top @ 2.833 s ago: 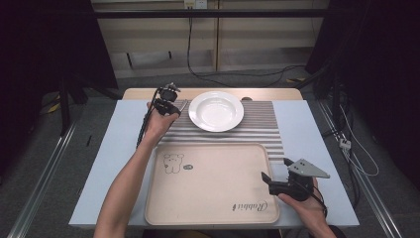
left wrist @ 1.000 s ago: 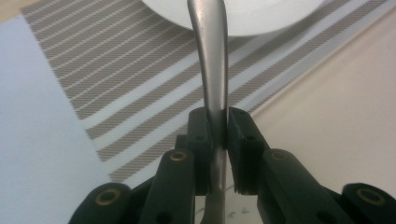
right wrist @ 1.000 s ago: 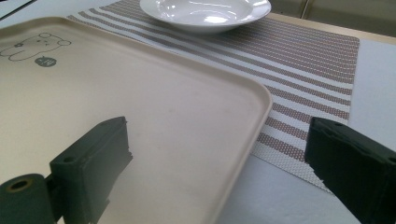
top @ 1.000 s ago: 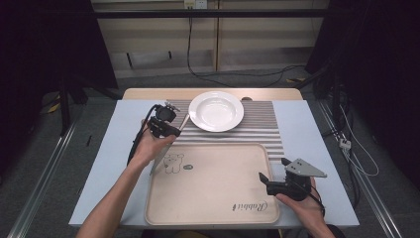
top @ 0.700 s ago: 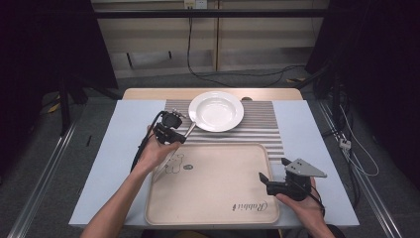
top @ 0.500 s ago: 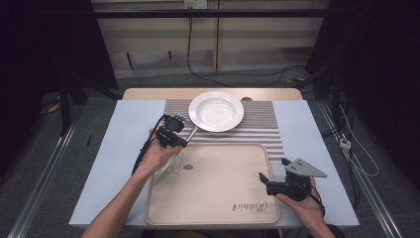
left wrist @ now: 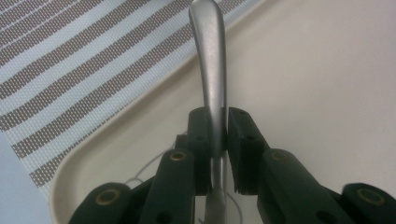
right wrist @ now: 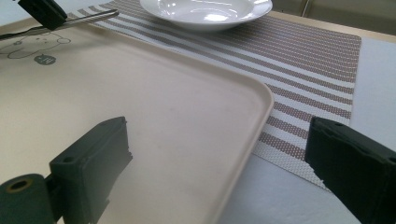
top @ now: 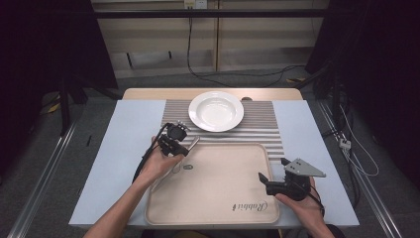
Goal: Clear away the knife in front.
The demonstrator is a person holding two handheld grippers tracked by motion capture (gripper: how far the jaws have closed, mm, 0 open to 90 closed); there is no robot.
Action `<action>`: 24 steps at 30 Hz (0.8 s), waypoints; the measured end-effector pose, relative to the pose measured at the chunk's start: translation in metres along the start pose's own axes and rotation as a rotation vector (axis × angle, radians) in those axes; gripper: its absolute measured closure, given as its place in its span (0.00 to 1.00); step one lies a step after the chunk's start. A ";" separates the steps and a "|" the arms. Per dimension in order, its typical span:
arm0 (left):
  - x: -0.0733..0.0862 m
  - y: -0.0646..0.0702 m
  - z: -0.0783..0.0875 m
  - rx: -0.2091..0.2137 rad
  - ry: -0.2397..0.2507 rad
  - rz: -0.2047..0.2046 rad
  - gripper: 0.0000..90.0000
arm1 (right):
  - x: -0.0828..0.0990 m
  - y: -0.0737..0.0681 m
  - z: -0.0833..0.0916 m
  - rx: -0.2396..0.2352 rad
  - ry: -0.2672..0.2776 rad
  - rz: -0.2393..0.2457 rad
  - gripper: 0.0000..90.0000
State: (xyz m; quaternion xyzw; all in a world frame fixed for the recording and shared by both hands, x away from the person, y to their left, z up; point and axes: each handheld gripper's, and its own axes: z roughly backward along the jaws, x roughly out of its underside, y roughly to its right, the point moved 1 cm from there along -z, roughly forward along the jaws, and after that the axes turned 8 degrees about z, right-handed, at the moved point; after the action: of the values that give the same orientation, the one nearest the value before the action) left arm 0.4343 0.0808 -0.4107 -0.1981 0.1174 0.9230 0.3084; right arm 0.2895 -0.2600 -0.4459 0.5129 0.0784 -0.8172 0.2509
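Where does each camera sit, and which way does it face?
High view: above the person's side, facing forward and down on the table; both forearms, left gripper, right gripper.
Left gripper view: on the left gripper, along its jaws shut on a metal utensil over the tray.
Right gripper view: on the right gripper, jaws open, across the tray toward the plate.
All views share the tray and the utensil.

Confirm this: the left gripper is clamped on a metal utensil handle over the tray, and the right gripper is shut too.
Not quite. The right gripper is open: the right gripper view shows its jaws wide apart over the tray edge. The left gripper does clamp the metal utensil handle.
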 end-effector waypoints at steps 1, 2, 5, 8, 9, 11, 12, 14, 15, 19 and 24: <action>0.001 0.000 0.000 0.000 -0.007 -0.002 0.89 | 0.000 0.000 0.000 0.000 0.001 0.000 0.08; 0.003 0.002 -0.001 0.007 -0.010 0.005 0.89 | 0.000 0.000 0.000 0.000 0.000 0.001 0.08; 0.006 0.004 -0.003 0.006 -0.023 -0.002 0.89 | 0.000 0.000 0.000 0.000 0.000 0.003 0.08; 0.011 0.007 -0.006 0.005 -0.032 -0.007 0.89 | 0.000 0.000 0.000 0.000 -0.001 0.003 0.08; 0.011 0.008 -0.006 0.004 -0.034 -0.007 0.89 | 0.000 0.000 0.000 0.000 -0.002 0.001 0.08; 0.012 0.008 -0.006 0.006 -0.038 -0.011 0.89 | 0.000 0.000 -0.001 0.001 -0.003 0.002 0.08; 0.013 0.009 -0.006 0.002 -0.042 -0.012 0.89 | 0.000 0.000 -0.001 0.000 -0.003 0.002 0.08; 0.015 0.010 -0.008 0.005 -0.049 -0.016 0.89 | 0.000 0.000 0.000 -0.002 -0.002 0.005 0.08; 0.016 0.010 -0.009 0.005 -0.052 -0.017 0.89 | 0.000 0.000 0.000 -0.002 -0.002 0.005 0.08; 0.019 0.011 -0.009 -0.001 -0.058 -0.021 0.89 | 0.000 0.000 0.000 -0.004 -0.001 0.005 0.08; 0.024 0.013 -0.008 -0.005 -0.048 -0.024 0.89 | 0.000 -0.001 0.000 -0.005 -0.004 0.005 0.08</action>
State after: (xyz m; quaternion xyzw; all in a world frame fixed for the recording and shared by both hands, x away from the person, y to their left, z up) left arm 0.4104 0.0806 -0.4270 -0.1783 0.1051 0.9240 0.3215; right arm 0.2890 -0.2593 -0.4460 0.5107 0.0786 -0.8174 0.2545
